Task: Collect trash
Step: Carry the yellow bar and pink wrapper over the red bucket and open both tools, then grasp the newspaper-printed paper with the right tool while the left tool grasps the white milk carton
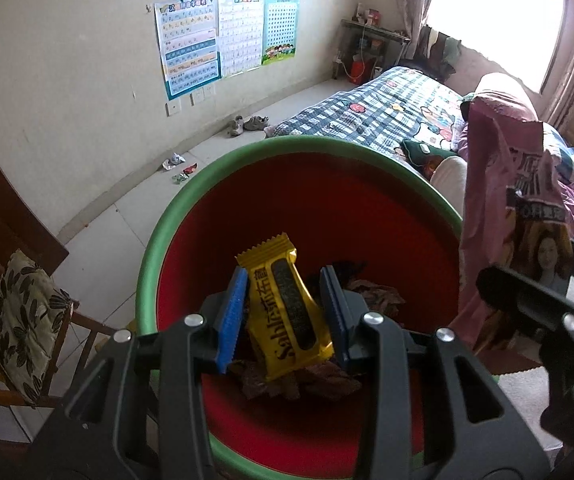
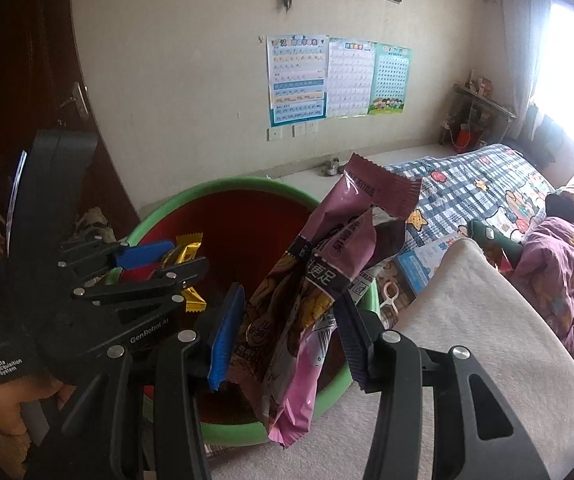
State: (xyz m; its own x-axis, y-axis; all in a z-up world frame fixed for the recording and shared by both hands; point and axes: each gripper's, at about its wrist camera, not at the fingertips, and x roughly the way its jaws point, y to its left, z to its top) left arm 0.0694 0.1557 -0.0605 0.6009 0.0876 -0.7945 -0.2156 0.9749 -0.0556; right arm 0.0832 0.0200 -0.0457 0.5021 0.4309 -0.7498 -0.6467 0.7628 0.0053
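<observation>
A red bin with a green rim [image 1: 159,240] stands below both grippers and holds several crumpled wrappers [image 1: 311,380]. My left gripper [image 1: 285,316] is over the bin mouth. A yellow snack wrapper [image 1: 287,312] sits between its blue pads [image 1: 233,320], touching the left pad, with a gap at the right pad. My right gripper [image 2: 287,332] holds a large crumpled pink snack bag [image 2: 327,280] upright at the bin's right rim [image 2: 363,304]. The bag also shows in the left wrist view [image 1: 507,220]. The left gripper shows in the right wrist view [image 2: 159,260].
A bed with a checked quilt [image 1: 367,108] and pink bedding [image 2: 559,264] lies to the right. More wrappers [image 1: 179,164] and shoes [image 1: 247,124] lie on the floor by the wall. A wooden chair with a cushion [image 1: 23,320] stands at the left. A beige cushion [image 2: 467,340] lies under the right gripper.
</observation>
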